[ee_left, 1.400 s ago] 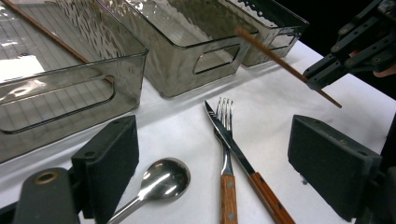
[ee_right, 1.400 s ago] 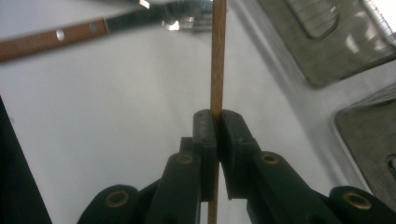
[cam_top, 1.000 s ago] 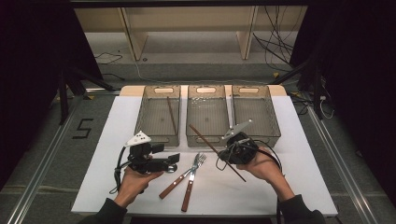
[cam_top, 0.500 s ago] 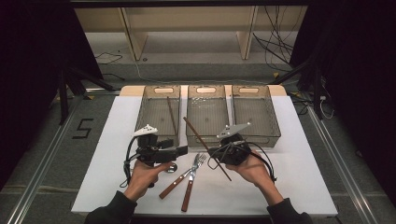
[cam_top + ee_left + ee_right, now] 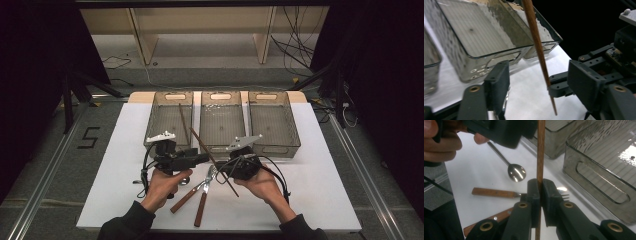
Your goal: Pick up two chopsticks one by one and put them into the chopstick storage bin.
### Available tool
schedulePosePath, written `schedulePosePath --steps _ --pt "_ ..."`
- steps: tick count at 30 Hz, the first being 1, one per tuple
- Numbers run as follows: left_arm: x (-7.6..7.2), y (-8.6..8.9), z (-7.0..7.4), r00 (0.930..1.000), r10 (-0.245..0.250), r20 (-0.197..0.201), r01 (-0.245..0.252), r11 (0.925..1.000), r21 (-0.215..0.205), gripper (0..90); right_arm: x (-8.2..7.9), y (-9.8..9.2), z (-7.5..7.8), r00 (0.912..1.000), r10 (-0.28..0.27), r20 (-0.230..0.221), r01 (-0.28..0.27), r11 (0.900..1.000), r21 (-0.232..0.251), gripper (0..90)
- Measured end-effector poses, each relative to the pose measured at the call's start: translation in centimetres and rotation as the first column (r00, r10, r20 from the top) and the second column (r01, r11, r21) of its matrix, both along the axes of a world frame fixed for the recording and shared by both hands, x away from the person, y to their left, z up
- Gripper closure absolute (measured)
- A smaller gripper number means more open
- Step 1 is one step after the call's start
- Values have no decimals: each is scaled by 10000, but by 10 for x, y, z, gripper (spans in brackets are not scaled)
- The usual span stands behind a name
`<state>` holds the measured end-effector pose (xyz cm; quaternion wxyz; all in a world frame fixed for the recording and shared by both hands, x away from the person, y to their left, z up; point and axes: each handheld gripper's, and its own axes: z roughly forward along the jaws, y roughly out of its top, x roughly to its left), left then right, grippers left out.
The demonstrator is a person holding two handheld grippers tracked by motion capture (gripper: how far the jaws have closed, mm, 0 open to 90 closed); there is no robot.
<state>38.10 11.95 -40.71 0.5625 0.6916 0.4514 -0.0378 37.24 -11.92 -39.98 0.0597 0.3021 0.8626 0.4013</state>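
Observation:
My right gripper (image 5: 221, 168) is shut on a brown wooden chopstick (image 5: 201, 144), whose far end slants up over the bins. In the right gripper view the pads (image 5: 533, 191) clamp the chopstick (image 5: 540, 150) upright. My left gripper (image 5: 204, 159) points right at that stick. In the left gripper view the chopstick (image 5: 537, 47) stands between its two jaws without touching either pad. My left gripper (image 5: 540, 73) is open, and its jaws have just been closing around the stick. A second chopstick (image 5: 184, 122) lies in the left clear bin (image 5: 159, 131).
Three clear bins stand in a row at the back, with the middle bin (image 5: 223, 146) and right bin (image 5: 292, 135) beside the left one. Two wood-handled forks (image 5: 192, 192) and a spoon (image 5: 517, 172) lie on the white table (image 5: 310, 200) between the hands.
The two hands have come closer together, the left moving right and the right moving left with the chopstick. The left gripper's jaws have narrowed.

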Motion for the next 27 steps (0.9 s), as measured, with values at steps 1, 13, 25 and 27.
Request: schedulePosePath --steps 1,13,25,27 --pt "1 -1 0 10000 -77 -36 76 9999 -101 381 0 1 0 10000 -7 20 7 10000 21 855" --pt "5 -6 -2 9987 -426 -266 409 9972 -622 638 -2 4 1 9999 56 95 -59 9996 273 855" --pt "8 -4 -4 9978 -505 -423 456 9929 -1102 829 -3 4 1 9999 45 111 -50 9986 523 851" --pt "8 -3 -3 9976 -556 -412 505 9920 -1156 834 -3 3 1 9999 67 104 -73 9981 610 845"
